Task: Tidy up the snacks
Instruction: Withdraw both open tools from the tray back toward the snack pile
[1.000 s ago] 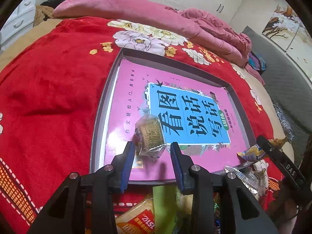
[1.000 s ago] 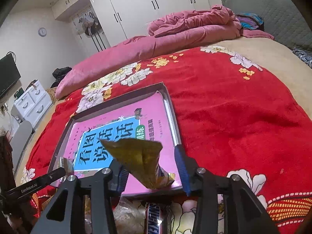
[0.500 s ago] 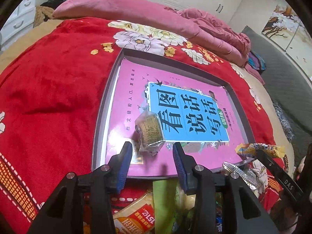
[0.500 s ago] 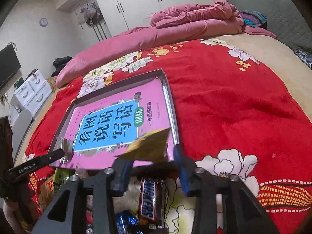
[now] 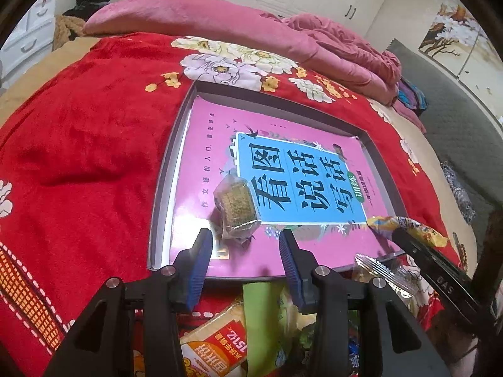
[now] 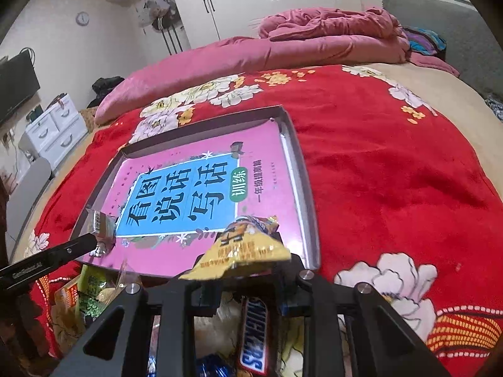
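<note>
A grey tray [image 5: 163, 188] lies on the red bed cover with a pink and blue book [image 5: 283, 138] inside it. A clear-wrapped brown cake [image 5: 235, 207] rests on the book near the tray's front left. My left gripper [image 5: 245, 245] is open just short of it, touching nothing. In the right wrist view the cake [image 6: 100, 226] sits at the tip of the left gripper [image 6: 91, 240]. My right gripper [image 6: 248, 278] is closing on a yellow snack packet [image 6: 245, 248] that lies flat across its jaws and hides the fingertips. The left wrist view shows that packet [image 5: 405, 224] held at the tray's front right corner.
A heap of snacks lies below both grippers: a Snickers bar [image 6: 254, 333], a green packet [image 5: 267, 308], an orange packet [image 5: 217, 345] and a clear wrapper [image 5: 380, 270]. A pink quilt [image 5: 220, 22] is bunched behind the tray. Red floral cover [image 6: 393, 172] spreads right.
The left jaws widened and the cake now lies free on the book. The yellow packet swung from hanging point-down to lying flat across the right jaws, which narrowed.
</note>
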{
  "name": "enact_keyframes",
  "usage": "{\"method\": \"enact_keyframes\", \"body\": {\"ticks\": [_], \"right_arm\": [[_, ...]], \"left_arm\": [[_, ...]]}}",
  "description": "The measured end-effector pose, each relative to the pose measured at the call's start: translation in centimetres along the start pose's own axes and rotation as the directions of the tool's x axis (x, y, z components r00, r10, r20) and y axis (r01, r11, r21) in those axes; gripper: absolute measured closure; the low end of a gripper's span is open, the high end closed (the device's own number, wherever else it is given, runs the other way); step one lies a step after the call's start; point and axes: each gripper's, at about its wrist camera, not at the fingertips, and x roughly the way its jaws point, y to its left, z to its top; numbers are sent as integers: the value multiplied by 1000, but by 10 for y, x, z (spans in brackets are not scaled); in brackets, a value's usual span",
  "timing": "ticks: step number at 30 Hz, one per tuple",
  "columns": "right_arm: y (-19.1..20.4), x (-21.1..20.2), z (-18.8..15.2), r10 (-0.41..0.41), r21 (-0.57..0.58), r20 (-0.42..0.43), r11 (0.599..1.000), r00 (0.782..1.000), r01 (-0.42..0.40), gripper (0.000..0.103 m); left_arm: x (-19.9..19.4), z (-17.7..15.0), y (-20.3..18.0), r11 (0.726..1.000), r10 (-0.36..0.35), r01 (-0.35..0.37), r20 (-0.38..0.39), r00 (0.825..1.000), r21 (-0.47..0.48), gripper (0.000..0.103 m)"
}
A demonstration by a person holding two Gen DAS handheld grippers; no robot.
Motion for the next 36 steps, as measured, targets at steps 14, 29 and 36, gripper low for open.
{"method": "enact_keyframes", "body": {"ticks": [14,29,36], "right_arm": [[-21,-4,4,18,94,23,995,1000,-21,62],[-11,-66,7,21,28,215,999,976,-27,36],[1,-73,4,25,-11,226,1000,974,-24,31]], "left_arm": [[-10,-1,1,1000,4,-3,29,1000,-3,45],[-40,-8,5,1000,25,-24,97,995,-9,30],[-52,-10,11,998,63,-62,124,990,-14,25]]}}
